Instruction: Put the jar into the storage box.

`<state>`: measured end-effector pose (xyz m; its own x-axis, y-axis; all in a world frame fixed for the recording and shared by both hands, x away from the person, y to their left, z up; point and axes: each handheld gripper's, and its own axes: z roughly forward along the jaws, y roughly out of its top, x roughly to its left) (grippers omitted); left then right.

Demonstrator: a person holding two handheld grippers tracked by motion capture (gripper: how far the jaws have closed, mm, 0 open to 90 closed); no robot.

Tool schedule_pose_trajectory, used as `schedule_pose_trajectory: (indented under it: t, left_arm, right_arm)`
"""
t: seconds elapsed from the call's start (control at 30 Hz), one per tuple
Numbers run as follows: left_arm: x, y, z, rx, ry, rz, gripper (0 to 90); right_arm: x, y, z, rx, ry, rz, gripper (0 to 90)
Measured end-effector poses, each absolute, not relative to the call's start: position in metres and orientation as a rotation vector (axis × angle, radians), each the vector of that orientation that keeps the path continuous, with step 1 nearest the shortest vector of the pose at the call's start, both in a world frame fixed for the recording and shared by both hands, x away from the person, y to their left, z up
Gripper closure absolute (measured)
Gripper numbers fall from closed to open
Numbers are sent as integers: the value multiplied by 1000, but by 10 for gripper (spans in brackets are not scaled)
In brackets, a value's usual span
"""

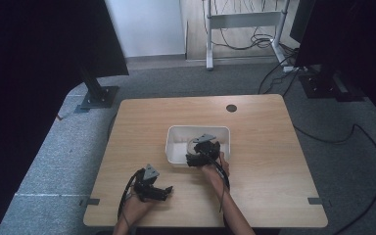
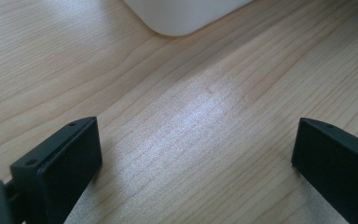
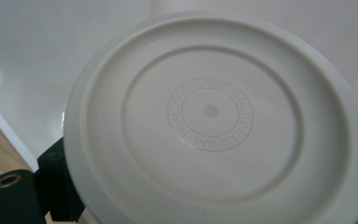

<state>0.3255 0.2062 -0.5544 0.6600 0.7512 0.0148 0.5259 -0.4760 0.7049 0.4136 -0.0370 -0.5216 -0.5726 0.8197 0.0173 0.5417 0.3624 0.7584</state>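
White plastic fills the right gripper view: a round lid (image 3: 212, 116), embossed with ringed lettering, sits clamped between the right tool's (image 3: 209, 205) jaws, just above a white tub (image 3: 28, 60). From the high view, that right tool (image 1: 203, 149) hangs over the tub (image 1: 176, 147) at the middle of the wooden bench (image 1: 264, 161), the lid largely hidden beneath it. Near the bench's front edge, the left tool (image 1: 164, 192) rests with jaws wide apart over bare wood, the tub's corner (image 2: 182, 16) just ahead.
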Motion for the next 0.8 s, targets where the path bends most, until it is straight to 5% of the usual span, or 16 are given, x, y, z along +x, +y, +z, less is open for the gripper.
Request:
schedule_pose_trajectory:
  t: [0.8]
  left_arm:
    - [325,206,-554,2193,983,424,12]
  right_arm:
    - [402,-43,-512,1119,2259,1079,13]
